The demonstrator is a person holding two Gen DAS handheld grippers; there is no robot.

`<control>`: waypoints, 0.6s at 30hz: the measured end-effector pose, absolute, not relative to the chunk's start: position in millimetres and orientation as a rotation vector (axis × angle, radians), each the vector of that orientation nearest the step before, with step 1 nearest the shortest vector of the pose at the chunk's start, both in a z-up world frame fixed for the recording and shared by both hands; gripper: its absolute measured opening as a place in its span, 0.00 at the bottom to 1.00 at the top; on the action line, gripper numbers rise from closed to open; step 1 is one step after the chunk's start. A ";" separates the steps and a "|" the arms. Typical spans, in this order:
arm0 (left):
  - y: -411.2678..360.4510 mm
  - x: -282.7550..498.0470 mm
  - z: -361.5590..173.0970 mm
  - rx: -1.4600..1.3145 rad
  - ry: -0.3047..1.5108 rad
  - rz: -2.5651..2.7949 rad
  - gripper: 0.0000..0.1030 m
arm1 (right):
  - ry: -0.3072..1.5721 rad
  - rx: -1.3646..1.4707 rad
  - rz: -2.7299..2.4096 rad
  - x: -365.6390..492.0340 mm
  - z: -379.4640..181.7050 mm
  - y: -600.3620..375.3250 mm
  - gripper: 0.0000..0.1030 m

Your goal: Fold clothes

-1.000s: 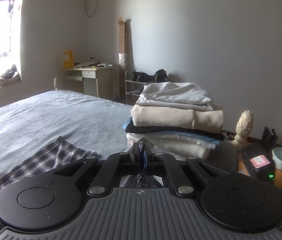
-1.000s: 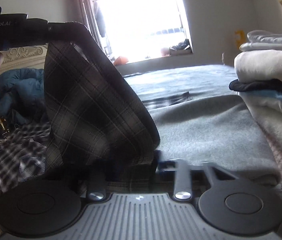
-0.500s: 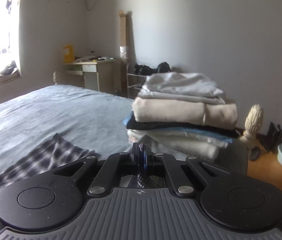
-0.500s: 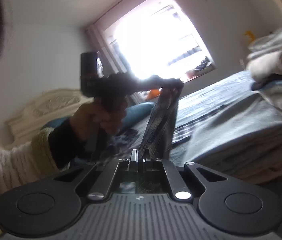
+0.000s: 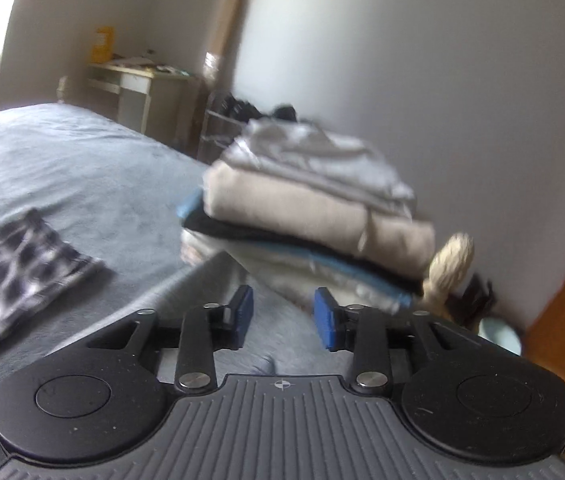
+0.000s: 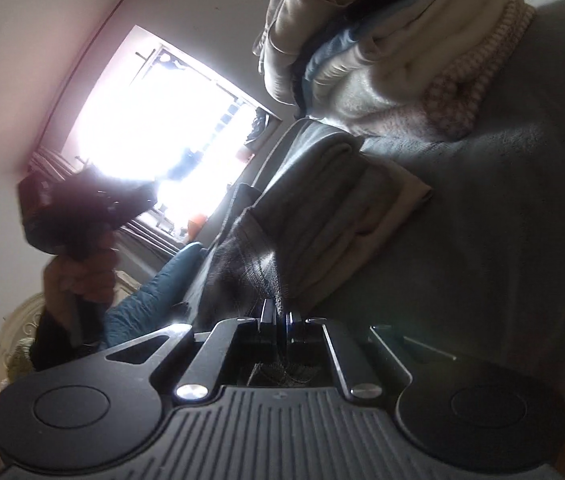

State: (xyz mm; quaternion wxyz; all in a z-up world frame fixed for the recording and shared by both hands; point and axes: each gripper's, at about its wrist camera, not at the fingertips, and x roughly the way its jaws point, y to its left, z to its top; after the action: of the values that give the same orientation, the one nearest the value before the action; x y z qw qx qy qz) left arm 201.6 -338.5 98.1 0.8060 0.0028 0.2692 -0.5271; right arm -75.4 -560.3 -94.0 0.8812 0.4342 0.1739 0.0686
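My left claw (image 5: 283, 316) has just let go, fingers apart, empty; my right claw (image 6: 278, 318) still pinches the plaid garment (image 6: 242, 264) ahead, so I'm likely regripping.

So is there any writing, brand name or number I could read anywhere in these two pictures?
No readable text in either view.
Yellow box-like object by the far desk: any print is too blurred to read.
Black ribbed body of the left gripper: only a small crosshair mark, no letters.
Black ribbed body of the right gripper, shut on dark plaid cloth: the same mark, no words.
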 end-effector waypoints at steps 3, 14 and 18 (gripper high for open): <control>-282.5 209.0 107.3 -0.020 0.539 -1.035 0.46 | 0.378 0.875 0.126 -72.0 -94.6 -561.6 0.05; -69.3 193.3 58.5 -0.117 0.614 -0.639 0.57 | 0.345 0.718 -0.039 -61.6 -47.8 -573.9 0.39; 24.8 152.2 27.8 -0.361 0.621 -0.471 0.58 | 0.314 0.600 0.046 -53.6 -12.2 -535.1 0.44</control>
State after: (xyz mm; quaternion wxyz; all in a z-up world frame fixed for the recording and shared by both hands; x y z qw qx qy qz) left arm 152.2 24.8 27.8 0.9092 -0.1750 0.3010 -0.2284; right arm -53.6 -535.1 -12.2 0.9430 0.2942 0.1539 0.0223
